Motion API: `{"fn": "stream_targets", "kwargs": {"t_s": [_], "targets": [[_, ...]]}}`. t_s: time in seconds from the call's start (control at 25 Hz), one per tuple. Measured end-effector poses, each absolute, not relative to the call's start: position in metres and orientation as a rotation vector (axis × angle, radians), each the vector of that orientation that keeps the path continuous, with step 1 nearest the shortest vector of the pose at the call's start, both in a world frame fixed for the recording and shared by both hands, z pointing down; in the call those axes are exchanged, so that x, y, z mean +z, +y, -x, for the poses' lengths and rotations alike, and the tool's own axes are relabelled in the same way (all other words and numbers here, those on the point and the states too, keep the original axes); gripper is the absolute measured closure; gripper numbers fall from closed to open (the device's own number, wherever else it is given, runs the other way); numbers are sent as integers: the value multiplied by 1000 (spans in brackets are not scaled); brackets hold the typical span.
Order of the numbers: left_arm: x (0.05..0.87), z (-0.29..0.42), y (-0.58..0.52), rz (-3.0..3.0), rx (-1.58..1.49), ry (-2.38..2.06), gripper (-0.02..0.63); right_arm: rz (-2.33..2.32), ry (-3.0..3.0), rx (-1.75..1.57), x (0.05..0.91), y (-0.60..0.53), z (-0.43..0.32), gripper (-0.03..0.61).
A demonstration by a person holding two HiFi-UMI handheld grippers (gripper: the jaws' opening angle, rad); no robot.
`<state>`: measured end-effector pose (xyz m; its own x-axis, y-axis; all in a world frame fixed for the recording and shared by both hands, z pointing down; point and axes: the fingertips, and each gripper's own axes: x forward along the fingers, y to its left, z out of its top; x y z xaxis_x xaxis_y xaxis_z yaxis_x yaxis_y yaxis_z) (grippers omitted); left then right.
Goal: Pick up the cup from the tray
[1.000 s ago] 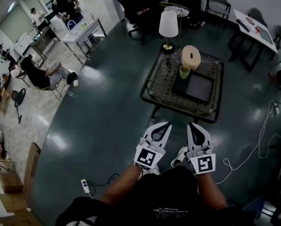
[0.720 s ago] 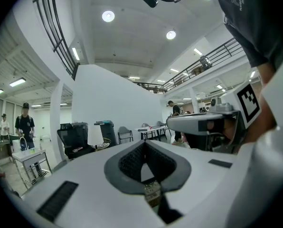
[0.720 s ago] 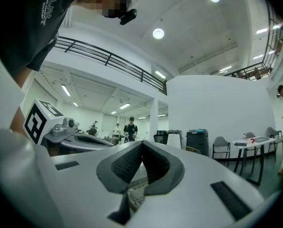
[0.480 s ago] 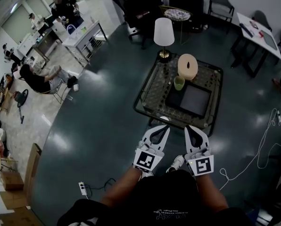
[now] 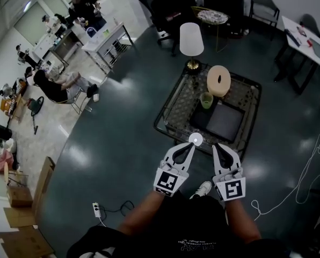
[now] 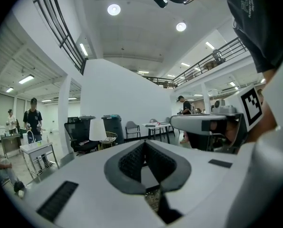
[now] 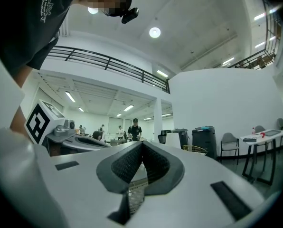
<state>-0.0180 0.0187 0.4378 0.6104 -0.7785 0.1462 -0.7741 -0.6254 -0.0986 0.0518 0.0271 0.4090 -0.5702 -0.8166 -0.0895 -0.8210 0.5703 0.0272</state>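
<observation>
Both pairs of jaws are closed tip to tip on nothing: the left gripper (image 5: pixel 189 147) and the right gripper (image 5: pixel 220 147) each show their ribbed pads meeting in their own views. We hold the 2 side by side, pointing about level, at the near edge of the glass table (image 5: pixel 181 104).

The cup (image 5: pixel 206 100), small and green, stands upright at the far left corner of the dark tray (image 5: pixel 224 121). We cannot tell whether it sits on the tray or just off its edge. A pale round cylinder (image 5: pixel 218 80) stands close behind it, with a lamp (image 5: pixel 191 39) further back.

We judge this to be the approach, with the grasp not yet begun. To do it well, we should open 1 gripper wide before it reaches the cup, not beside it. We bring it in at mid-height and set 1 pad on either side of the wall. The cup looks light, so a gentle squeeze should be enough. Lifting straight up avoids dragging it across the tray. We should stay clear of the cylinder behind and pass over the small white disc (image 5: pixel 195 139) at the table's near edge.
</observation>
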Motion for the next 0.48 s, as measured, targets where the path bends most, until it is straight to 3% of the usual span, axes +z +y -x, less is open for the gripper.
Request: {"fn": "stream_targets", "kwargs": {"t_s": [0.48], "targets": [[442, -13, -13, 2814, -274, 1322, 607, 1478, 2708, 69, 416, -4, -83, 569]]}}
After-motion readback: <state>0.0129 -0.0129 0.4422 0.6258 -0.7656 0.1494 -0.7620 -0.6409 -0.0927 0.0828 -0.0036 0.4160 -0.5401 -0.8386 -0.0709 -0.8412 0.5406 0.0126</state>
